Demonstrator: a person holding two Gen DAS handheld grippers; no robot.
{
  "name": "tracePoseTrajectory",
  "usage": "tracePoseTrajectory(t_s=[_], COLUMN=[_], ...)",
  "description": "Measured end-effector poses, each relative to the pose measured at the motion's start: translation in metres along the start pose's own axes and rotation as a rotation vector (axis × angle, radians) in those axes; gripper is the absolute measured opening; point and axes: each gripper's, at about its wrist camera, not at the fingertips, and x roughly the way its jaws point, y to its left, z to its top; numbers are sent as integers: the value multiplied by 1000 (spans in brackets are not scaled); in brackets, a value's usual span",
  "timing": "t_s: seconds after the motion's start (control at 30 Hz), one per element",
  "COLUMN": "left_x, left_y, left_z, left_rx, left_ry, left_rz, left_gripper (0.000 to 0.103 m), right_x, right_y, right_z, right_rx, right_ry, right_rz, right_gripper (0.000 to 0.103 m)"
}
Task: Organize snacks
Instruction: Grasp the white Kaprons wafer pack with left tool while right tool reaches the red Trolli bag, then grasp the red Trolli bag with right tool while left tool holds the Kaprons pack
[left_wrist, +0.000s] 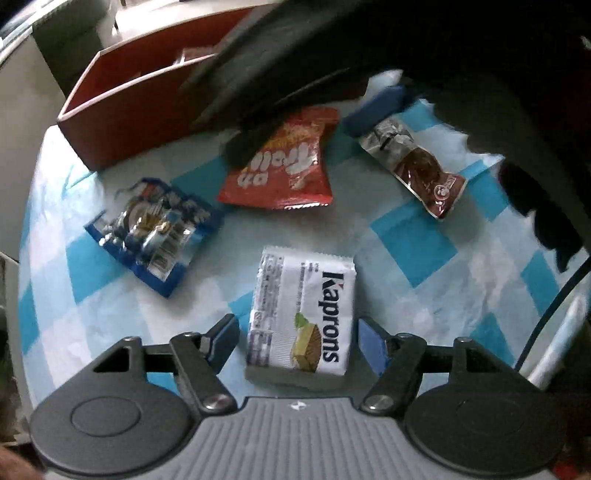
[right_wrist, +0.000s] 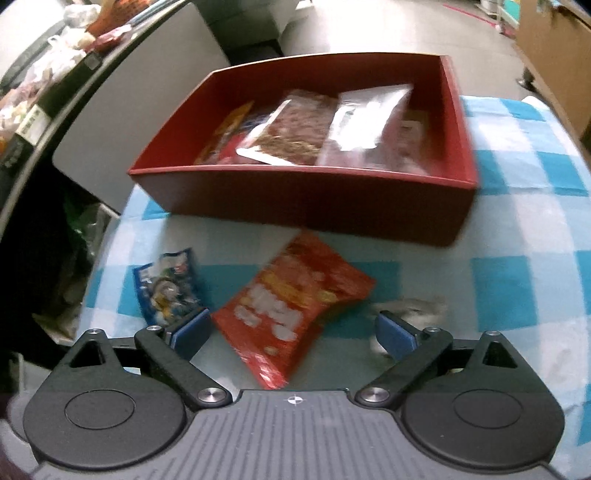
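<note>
- Red cardboard box (right_wrist: 303, 210) is sitting past the tips of the right gripper (right_wrist: 291, 334), already holding several packets – one clear-fronted with a dark filling, one glossy and pale, something orange at its near-left side. So part of the sorting looks done.
- Still lying loose on the blue-checked cloth (left_wrist: 413, 236) are four snacks: a white wafer pack (left_wrist: 301, 314), a red bag (left_wrist: 280, 166), a blue packet (left_wrist: 155, 229) and a brown wrapper (left_wrist: 417, 166).
- Left gripper (left_wrist: 297, 341) is standing about half open with the wafer pack between its jaws, the pads just beside the pack's long edges; the pack is resting flat on the cloth, and I see no squeeze on it yet.
- Wafer pack's long axis is running along the line the left gripper points, straight away from it, its printed name reading sideways and its crimped end farthest from the jaws.
- Right gripper is spreading wide and holding nothing; the red bag (right_wrist: 291, 314) is lying between and just ahead of its jaws, tilted – near corner towards the left jaw's side, far end leaning right towards the box.
- Blue packet (right_wrist: 168, 288) is lying just outside the right gripper's left jaw; the brown wrapper's crinkled end is showing by the right one.
- Judging from this, roughly half the job remains – four packets to lift into the box.
</note>
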Motion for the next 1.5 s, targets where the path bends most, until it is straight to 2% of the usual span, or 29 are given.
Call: tracePoseTrajectory(t_s=[0.03, 0.07, 0.13, 0.2, 0.27, 0.47, 0.57, 0.67, 0.73, 0.8, 1.0, 1.1, 1.17, 1.2, 1.23, 1.27, 1.33, 1.4, 1.5], left_x=[0, -1, -4, -6, -9, -14, -12, -12, -14, -15, -21, -21, -20, -19, -18, -17, -17, -16, -19], left_y=[-6, -10, -10, -5, -1, 6, 3, 2, 3, 7, 19, 20, 18, 17, 18, 18, 18, 20, 23], left_z=[-1, -3, -4, -6, -10, -18, -16, -17, -19, -22, -37, -38, -37, -36, -34, -34, -32, -32, -34], left_rx=[29, 37, 9, -15, -33, -82, -77, -64, -67, -82, -156, -165, -161, -161, -162, -164, -167, -174, -180], left_ry=[-9, -18, -16, -10, -1, 13, 11, 12, 13, 19, 30, 32, 35, 36, 35, 35, 34, 37, 29], left_rz=[29, 30, 28, 36, 39, 17, 30, 36, 31, 26, 5, 9, 16, 16, 14, 11, 7, -3, -20], left_gripper=[59, 52, 51, 51, 51, 51, 51, 51, 51, 51, 51, 51, 51, 51, 51, 51, 52, 52, 52], right_x=[5, 10, 19, 27, 31, 29, 35, 42, 43, 39, 18, 7, -1, -3, -4, -4, 6, 29, 40], right_y=[5, 9, 10, 8, 6, 2, 10, 22, 26, 24, 20, 4, -8, -8, -5, -2, 5, 6, 21], right_z=[0, 0, 1, 1, -1, -1, -1, -6, -9, -11, -30, -26, -17, -13, -8, -2, 8, 10, 2], right_rx=[-17, -28, -9, -5, -13, 44, -25, -105, -153, -170, -239, -121, 24, 45, 59, 66, 68, 86, -42], right_ry=[8, 15, 28, 33, 27, -2, 14, -3, -7, 9, 64, 56, 23, 8, -18, -40, -49, 20, 12], right_rz=[-5, -11, -5, -50, -81, -95, -140, -221, -238, -226, -170, -121, -34, 3, 20, 4, -44, -102, -237], right_gripper=[98, 98, 98, 98, 103, 103, 103, 103, 103, 101, 82, 77, 78, 78, 86, 95, 99, 103, 103])
